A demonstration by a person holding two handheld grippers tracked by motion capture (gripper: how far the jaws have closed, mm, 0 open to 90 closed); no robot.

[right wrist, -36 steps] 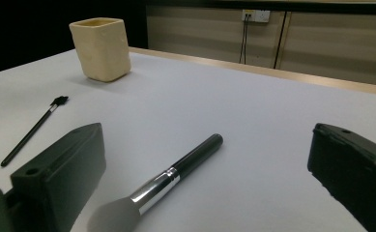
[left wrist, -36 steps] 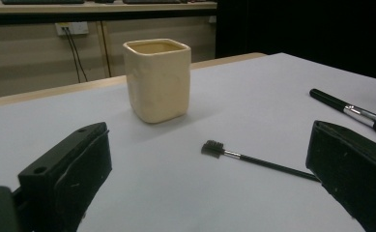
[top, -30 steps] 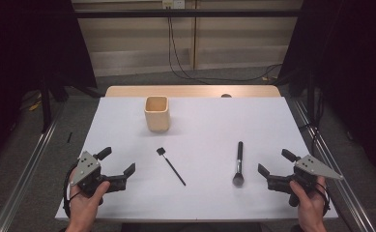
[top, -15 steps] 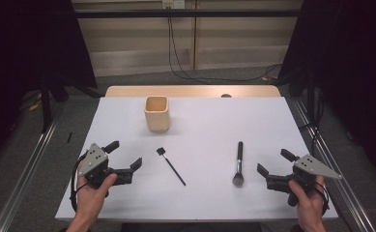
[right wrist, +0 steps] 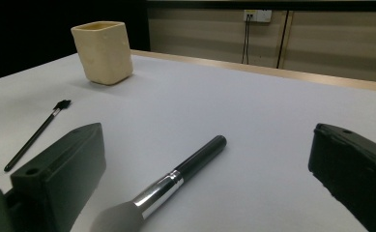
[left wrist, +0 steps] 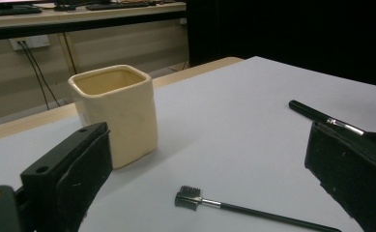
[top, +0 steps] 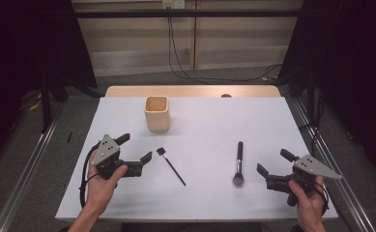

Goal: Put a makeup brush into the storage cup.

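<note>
High view: the left gripper (top: 136,148) is held with jaws apart just left of the thin brush (top: 171,166); the right gripper (top: 273,164) (jaws likewise parted) is held right of the powder brush (top: 238,163). Left gripper view: the thin brush (left wrist: 253,211) is seen lying flat between the jaws, before the cup (left wrist: 115,113). Right gripper view: the powder brush (right wrist: 166,187) is framed between parted jaws.

Near your left side lies the thin black brow comb wand (top: 171,166), flat on the white table, comb head pointing toward the cup. The thick black makeup brush (top: 238,164) lies flat near your right side, grey bristles toward you.
</note>
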